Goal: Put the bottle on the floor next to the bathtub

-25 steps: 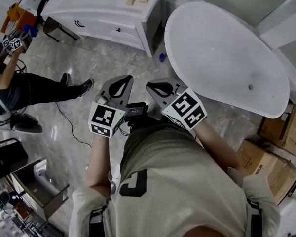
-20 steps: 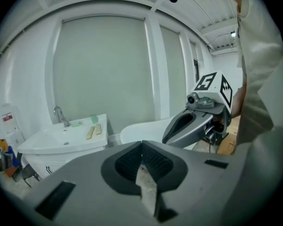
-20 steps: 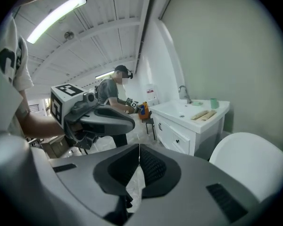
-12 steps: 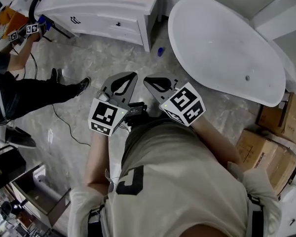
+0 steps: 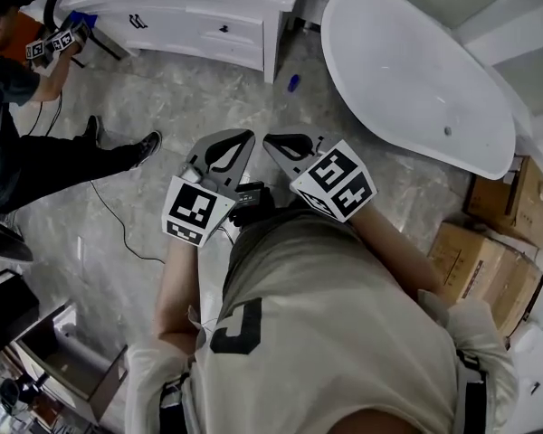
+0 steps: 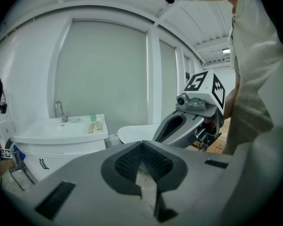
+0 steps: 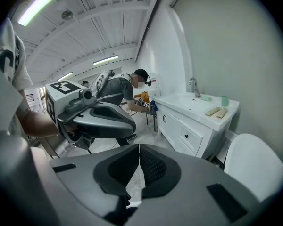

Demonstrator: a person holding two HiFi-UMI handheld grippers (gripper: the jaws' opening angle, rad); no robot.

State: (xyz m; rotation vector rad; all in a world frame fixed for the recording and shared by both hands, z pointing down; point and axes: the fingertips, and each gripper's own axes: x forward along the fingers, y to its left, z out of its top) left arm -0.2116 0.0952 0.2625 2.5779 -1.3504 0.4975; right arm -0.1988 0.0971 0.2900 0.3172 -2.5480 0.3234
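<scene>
A small blue bottle (image 5: 292, 83) lies on the marble floor in the gap between the white vanity (image 5: 199, 16) and the white oval bathtub (image 5: 416, 70). My left gripper (image 5: 247, 133) and right gripper (image 5: 270, 139) hang side by side at waist height, well short of the bottle. Both are shut with nothing between the pads. The left gripper view shows its own closed jaws (image 6: 142, 144) and the right gripper (image 6: 186, 124) beside them. In the right gripper view, closed jaws (image 7: 139, 146) point toward the vanity (image 7: 193, 121), with the left gripper (image 7: 99, 117) alongside. Neither gripper view shows the bottle.
Another person (image 5: 36, 143) crouches at the left by the vanity, holding marked grippers (image 5: 54, 42). A black cable (image 5: 118, 229) trails over the floor. Cardboard boxes (image 5: 489, 260) are stacked at the right behind the tub. A dark shelf unit (image 5: 36, 351) stands at the lower left.
The vanity, bottle and tub have slid upward in the head view as I moved. The other person has shifted toward the vanity. Both grippers stayed shut and side by side.
</scene>
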